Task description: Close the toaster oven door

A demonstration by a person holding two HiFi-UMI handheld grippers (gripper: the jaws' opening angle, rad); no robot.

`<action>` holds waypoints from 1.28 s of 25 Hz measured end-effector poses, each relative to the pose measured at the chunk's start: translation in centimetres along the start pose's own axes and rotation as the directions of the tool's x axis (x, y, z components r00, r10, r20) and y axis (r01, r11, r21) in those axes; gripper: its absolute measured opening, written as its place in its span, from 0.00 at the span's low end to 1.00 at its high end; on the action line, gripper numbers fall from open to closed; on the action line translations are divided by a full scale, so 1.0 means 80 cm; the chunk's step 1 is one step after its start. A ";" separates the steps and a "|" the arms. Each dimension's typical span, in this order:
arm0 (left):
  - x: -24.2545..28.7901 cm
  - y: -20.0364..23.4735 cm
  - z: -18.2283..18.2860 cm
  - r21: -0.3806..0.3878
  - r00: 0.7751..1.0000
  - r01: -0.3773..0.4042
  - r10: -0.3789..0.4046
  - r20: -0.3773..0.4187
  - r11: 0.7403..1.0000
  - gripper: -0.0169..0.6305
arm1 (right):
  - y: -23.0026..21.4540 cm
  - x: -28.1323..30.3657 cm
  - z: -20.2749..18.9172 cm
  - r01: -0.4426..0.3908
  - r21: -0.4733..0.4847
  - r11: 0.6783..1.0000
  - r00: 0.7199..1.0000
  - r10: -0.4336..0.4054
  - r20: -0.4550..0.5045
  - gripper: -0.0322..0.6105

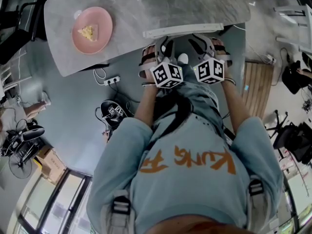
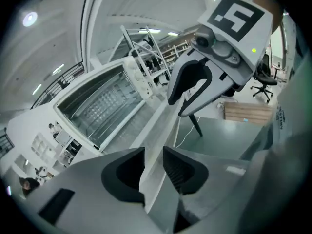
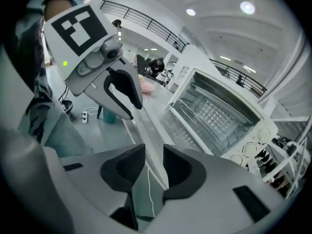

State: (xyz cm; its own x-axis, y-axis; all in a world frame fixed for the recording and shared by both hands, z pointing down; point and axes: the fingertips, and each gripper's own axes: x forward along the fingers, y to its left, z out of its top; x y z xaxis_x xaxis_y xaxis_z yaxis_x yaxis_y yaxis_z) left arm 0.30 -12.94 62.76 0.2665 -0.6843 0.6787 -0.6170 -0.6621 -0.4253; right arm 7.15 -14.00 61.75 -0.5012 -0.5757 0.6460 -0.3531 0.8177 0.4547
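- The table (image 1: 66,18) carries the oven (image 2: 92,104) at its far side. The oven's mouth faces the person and its wire rack is bare.
- The door (image 3: 181,126) is fully open. It lies about flat in front of the oven, hinged at the oven's bottom lip, with its free edge toward the person.
- The door's long axis runs side to side along the oven front, and so does the handle (image 1: 183,30), a white bar on the free edge.
- The left gripper (image 2: 153,155) is on the handle's left part. Its fingers are nearly together and pinch the bar between the pads.
- The right gripper (image 3: 153,155) is just beside it toward the oven's right. Its fingers are equally narrow, and the bar passes between their tips.
- To close the door well, I judge both grippers should lift together at one pace and follow the arc about the hinge. They should keep the bar level so the door does not twist, then press it home against the oven.
- A pink plate (image 1: 92,29) sits well left of the oven, clear of the swing.
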 end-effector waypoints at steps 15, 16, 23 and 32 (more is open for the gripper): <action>0.024 0.009 -0.020 0.267 0.979 -0.194 0.204 -0.010 0.944 0.21 | 0.004 0.039 -0.034 0.155 -0.320 0.935 0.974 -0.200 -0.111 0.28; 0.023 0.011 -0.018 0.266 0.978 -0.200 0.209 -0.006 0.943 0.21 | 0.000 0.039 -0.033 0.163 -0.325 0.932 0.972 -0.208 -0.109 0.27; 0.020 0.019 -0.014 0.268 0.975 -0.216 0.223 0.006 0.939 0.21 | -0.015 0.036 -0.028 0.201 -0.360 0.911 0.964 -0.250 -0.094 0.18; 0.002 0.041 0.011 0.298 0.967 -0.255 0.250 0.057 0.920 0.21 | -0.043 0.017 -0.006 0.257 -0.397 0.881 0.954 -0.297 -0.041 0.18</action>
State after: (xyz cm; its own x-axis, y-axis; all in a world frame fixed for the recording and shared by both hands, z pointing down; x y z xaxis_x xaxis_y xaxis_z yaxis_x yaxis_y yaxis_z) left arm -1.01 -15.47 60.90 0.1456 -0.8442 0.5159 -0.4147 -0.5255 -0.7429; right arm 8.08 -17.61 61.34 -0.3409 -0.7918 0.5068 -0.1261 0.5728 0.8100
